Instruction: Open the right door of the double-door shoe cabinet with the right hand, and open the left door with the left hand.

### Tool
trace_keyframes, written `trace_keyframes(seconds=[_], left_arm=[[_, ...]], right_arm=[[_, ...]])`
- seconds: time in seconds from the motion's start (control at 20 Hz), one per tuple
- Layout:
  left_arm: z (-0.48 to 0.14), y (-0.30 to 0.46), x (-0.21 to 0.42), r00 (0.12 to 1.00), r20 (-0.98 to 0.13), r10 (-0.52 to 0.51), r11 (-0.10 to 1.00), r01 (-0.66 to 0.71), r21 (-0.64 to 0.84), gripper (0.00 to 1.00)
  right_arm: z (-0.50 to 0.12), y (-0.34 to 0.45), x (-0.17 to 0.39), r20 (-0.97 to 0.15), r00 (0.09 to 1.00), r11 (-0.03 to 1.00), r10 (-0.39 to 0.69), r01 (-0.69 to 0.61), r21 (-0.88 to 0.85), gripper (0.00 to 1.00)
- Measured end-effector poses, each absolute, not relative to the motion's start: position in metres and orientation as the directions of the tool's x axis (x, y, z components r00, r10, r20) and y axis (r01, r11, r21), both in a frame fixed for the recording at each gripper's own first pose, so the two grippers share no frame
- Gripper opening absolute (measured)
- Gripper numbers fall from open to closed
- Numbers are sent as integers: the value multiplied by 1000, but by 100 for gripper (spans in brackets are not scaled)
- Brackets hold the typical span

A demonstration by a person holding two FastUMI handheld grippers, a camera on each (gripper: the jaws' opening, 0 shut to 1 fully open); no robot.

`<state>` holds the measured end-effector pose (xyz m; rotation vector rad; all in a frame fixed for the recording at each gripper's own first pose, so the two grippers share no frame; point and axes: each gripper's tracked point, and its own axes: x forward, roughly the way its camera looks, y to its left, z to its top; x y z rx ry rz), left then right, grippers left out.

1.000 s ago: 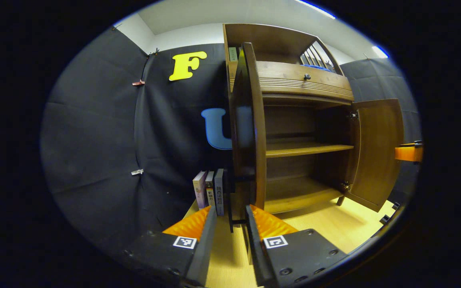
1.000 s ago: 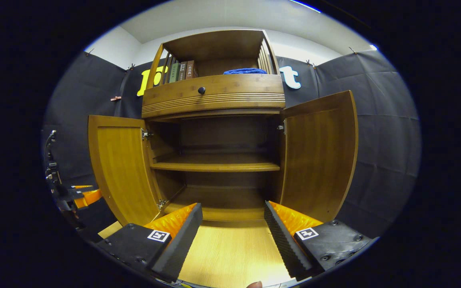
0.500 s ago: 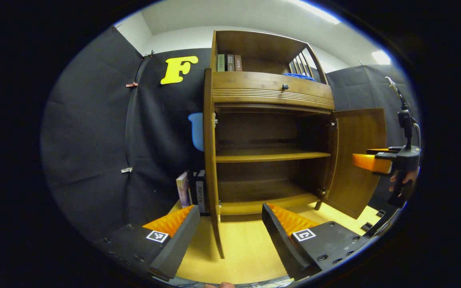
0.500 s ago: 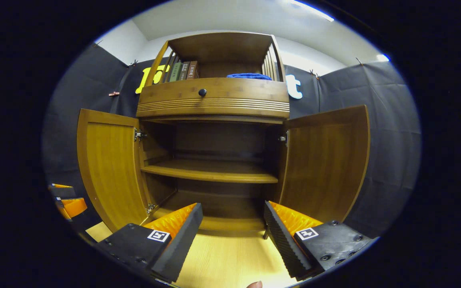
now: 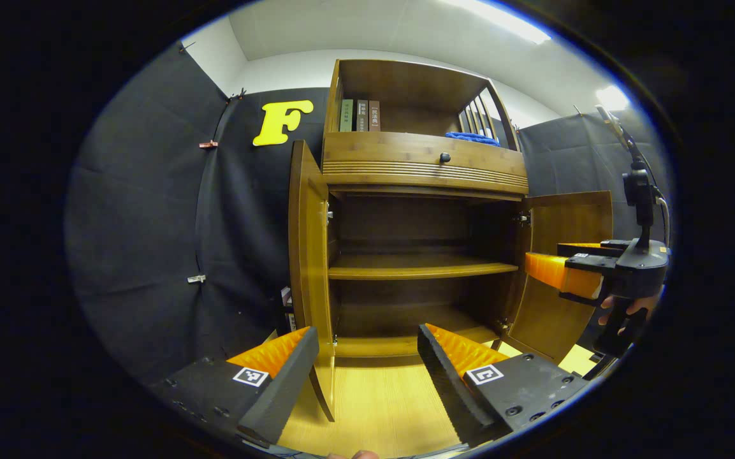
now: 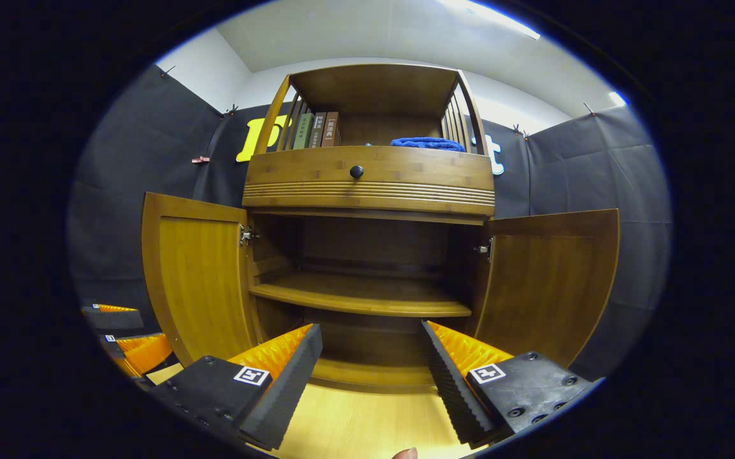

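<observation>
The cabinet (image 6: pixel 367 191) is seen with both doors swung wide; both grippers (left (image 5: pixel 367 357), right (image 6: pixel 372 360)) are held apart, empty; the left door (image 5: pixel 306 255) could be knocked by the nearby left gripper.

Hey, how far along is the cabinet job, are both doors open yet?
Done: in the right gripper view the left door and the right door both stand swung wide, showing the bare shelf. In hand: nothing; the right gripper is open and off the wood, and the left gripper is open, gripping nothing. Left: nothing that I can see; the task looks finished.
</observation>
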<state>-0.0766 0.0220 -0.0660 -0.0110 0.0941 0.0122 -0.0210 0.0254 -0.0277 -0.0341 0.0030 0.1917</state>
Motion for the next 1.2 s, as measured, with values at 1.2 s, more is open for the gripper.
trace_keyframes(seconds=[1.2], left_arm=[[-22,-106,-86,993,-70,91,996,-89,31,97]], right_arm=[[16,-61,-43,56,959,961,278,-277,-20,97]])
